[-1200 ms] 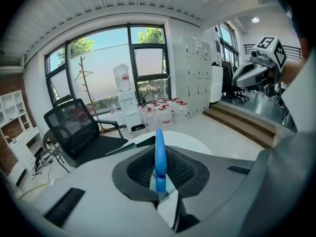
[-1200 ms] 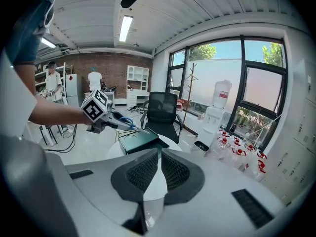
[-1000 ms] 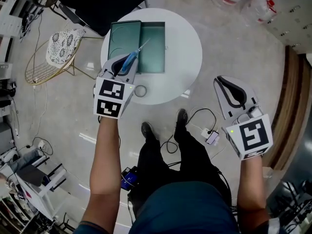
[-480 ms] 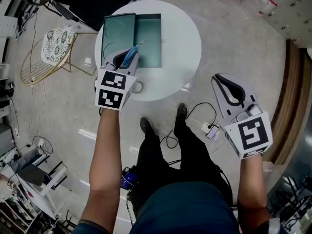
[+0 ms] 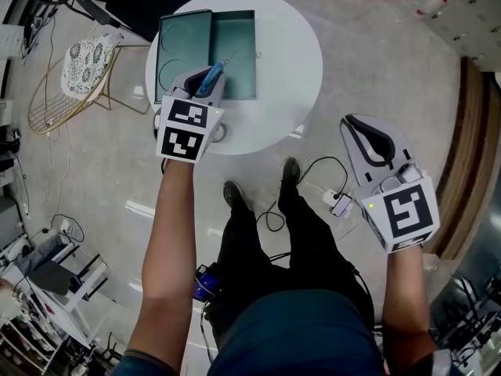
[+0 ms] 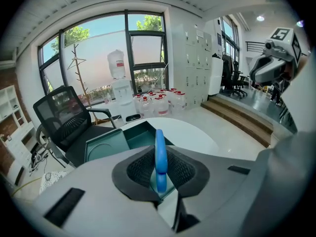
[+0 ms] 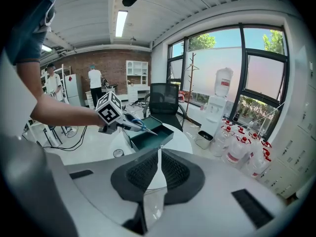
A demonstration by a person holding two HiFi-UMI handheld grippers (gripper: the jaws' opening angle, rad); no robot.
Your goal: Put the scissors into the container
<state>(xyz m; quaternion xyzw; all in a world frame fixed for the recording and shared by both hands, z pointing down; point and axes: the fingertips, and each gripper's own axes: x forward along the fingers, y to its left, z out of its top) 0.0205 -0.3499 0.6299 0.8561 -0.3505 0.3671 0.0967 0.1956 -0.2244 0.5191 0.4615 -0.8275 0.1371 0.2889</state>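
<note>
Left gripper (image 5: 202,87): clamped on the blue handles of the scissors (image 5: 213,75), which stand edge-on between its pads in the left gripper view.
Scissors: held in the air with the blades sticking out past the jaws; the right gripper view shows them above the container and not touching it.
Container (image 5: 255,53): a teal box on the round white surface (image 5: 290,61), with its open tray to the right and its lid (image 5: 182,49) folded flat to the left.
Key relation: the long axis of the scissors runs on from the gripper, forward and slightly right. The tips sit over the left part of the tray, just past the hinge line, while the handles are back over the near rim.
Nearer hand: the left, right at the container.
Right gripper (image 5: 374,142): jaws together with nothing between them, well apart from the surface and out over the floor.
Step, as judged: carrying in, release not yet made.
Next move likely calls for: bringing the handles on over the tray as well, so the whole length clears the near rim and the lid before the jaws open.
</note>
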